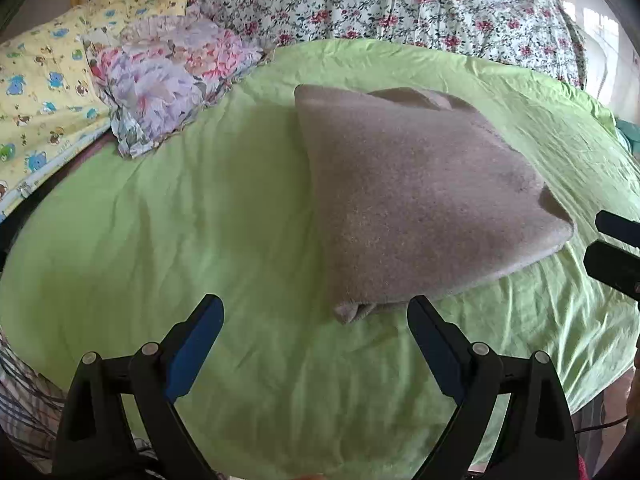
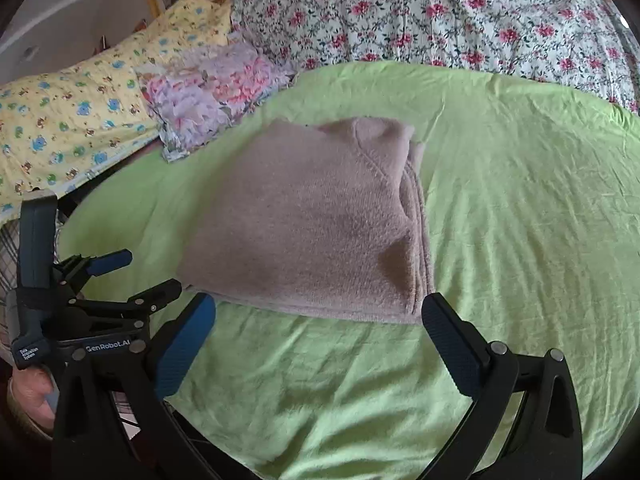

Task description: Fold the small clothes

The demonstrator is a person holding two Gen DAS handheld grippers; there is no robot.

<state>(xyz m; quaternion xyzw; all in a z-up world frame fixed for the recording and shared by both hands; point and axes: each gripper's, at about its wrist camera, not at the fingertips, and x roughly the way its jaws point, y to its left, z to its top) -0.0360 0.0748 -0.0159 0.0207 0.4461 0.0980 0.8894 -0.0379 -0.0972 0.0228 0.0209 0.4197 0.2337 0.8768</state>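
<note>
1. Since the taupe fleece garment (image 1: 420, 200) already lies folded into a compact stack on the light-green bed sheet (image 1: 200, 220), treat the step in hand as finishing or checking the fold.
2. The left claw (image 1: 316, 320) stands wide open and holds nothing; it hovers just short of the garment's near corner.
3. The right claw (image 2: 320, 320) is likewise spread wide and empty, near the garment's layered right edge.
4. For a further fold, likely grip all layers at one edge together, not the top layer alone.
5. Carry the edge across low and level; fleece will probably slide and skew.
6. Keep clear of the floral ruffled pillow (image 1: 168, 80).
</note>
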